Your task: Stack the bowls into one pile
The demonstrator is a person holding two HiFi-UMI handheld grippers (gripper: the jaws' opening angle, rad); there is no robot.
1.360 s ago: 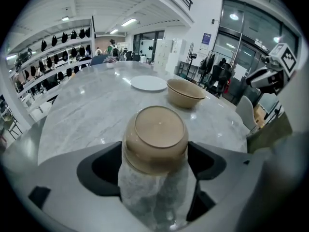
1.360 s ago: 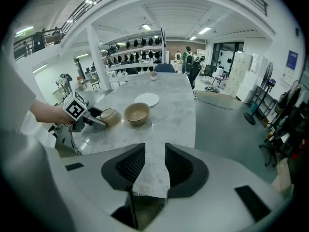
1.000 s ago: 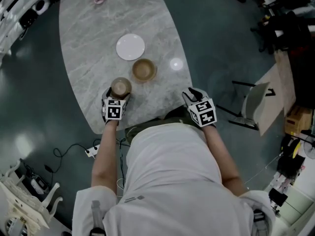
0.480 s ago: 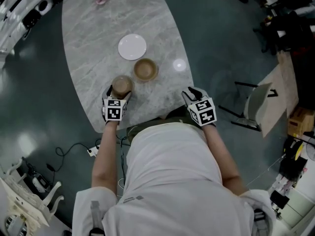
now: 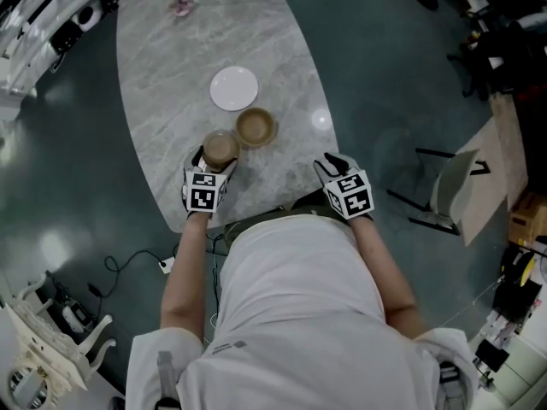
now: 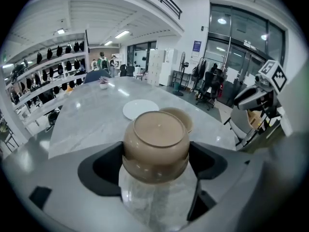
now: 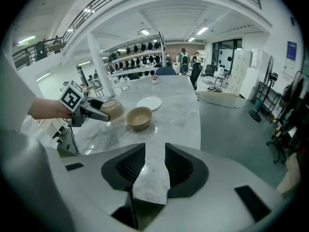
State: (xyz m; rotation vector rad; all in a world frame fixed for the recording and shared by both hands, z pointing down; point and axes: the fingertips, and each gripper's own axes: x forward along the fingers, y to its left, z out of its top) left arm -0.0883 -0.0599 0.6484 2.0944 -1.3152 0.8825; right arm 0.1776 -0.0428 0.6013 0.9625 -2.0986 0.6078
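Your own torso (image 5: 299, 314) cut off the near edge of the marble table (image 5: 171, 75) in the head view. In the left gripper view, the bowl you held (image 6: 155, 146) hid most of the second bowl (image 5: 255, 127) behind it. A small pink thing (image 5: 179, 5) at the table's far end was too small to make out.

I counted two tan bowls and one white plate (image 5: 233, 88). Your left gripper (image 5: 215, 162) was clamped on the sides of the first bowl, just beside the second one, which stood upright near the plate. The held bowl's mouth seemed to face upward, though the round face shown to the camera looked flat. Your right gripper (image 7: 155, 153) had its jaws apart, with only bare marble between them.
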